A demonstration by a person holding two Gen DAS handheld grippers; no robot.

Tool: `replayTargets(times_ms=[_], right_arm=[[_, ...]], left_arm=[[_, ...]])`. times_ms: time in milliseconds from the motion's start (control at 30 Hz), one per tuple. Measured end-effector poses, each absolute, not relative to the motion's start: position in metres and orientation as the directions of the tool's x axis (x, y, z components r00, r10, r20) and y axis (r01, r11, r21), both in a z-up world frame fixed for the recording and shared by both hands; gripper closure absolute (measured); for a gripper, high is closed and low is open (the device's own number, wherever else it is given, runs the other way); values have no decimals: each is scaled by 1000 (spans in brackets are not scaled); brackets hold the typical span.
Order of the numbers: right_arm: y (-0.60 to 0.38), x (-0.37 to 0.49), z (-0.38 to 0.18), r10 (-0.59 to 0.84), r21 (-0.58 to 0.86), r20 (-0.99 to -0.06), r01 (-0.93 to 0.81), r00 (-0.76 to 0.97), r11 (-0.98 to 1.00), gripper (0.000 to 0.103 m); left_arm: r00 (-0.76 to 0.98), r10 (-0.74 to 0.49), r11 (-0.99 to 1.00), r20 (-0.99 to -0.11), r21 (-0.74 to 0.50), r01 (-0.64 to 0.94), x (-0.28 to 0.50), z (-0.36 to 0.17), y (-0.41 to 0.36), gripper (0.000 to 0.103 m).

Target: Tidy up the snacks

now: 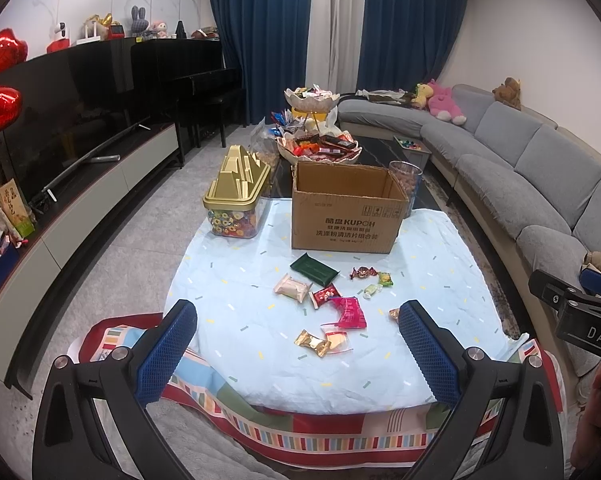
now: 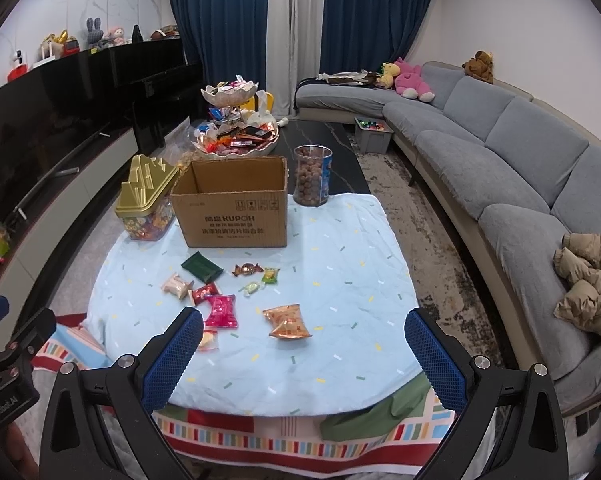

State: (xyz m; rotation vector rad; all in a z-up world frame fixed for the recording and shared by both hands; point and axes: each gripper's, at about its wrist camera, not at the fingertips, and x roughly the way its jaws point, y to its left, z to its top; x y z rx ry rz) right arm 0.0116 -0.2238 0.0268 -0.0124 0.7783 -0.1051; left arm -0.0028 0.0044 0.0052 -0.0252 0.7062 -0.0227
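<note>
Pale blue cloth (image 2: 340, 280) covers my desk: nine loose snack packets, one cardboard box (image 2: 236, 208) printed "KUPOH". Left claw (image 1: 298, 354) and right claw (image 2: 302, 356) both gape, holding nothing.

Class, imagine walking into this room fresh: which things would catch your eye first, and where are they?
The open cardboard box stands mid-table on the pale blue cloth, with loose snack packets scattered in front. A gold-lidded candy jar sits to the box's left, and a heaped snack tray stands behind.
</note>
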Motion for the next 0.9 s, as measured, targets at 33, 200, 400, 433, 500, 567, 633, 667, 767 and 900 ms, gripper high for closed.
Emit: replayTargets(times_ms=[33,200,400,433,500,567,633,667,767,900], right_arm=[[-224,12,28,-99,-50,-699,89,708,995,1],[-225,13,33,-96,-48,-695,87,713,995,1],[-224,12,35,-94,-46,-688,85,719,995,1],[-224,12,34,-93,-46,-684,84,724,995,1],[-222,12,35,-89,-47,-676,77,731,996,1],[-221,13,35,-86,-49,-670,71,738,996,1],[-221,16,33,-87,-55,-667,67,740,996,1],[-221,18,32,-85,-55,-667,64,740,996,1],[-220,22,27,-81,-58,-664,57,743,997,1],[-218,27,20,-78,-64,-657,47,750,997,1]], left_arm=[[761,-30,999,-649,-31,13,-3,5,4,1],[761,-30,999,-648,-33,11,-3,8,6,1],[762,-29,999,-647,-32,11,-3,8,6,1],[762,-29,999,-647,-32,11,-3,8,6,1],[763,-32,999,-645,-34,13,-3,9,6,1],[764,-33,999,-645,-33,15,-2,9,6,1],[761,-34,999,-648,-30,20,2,10,5,1],[759,-34,999,-650,-28,21,4,9,5,1],[751,-39,999,-659,-29,27,10,6,3,1],[748,-48,999,-662,-28,39,17,0,-1,1]])
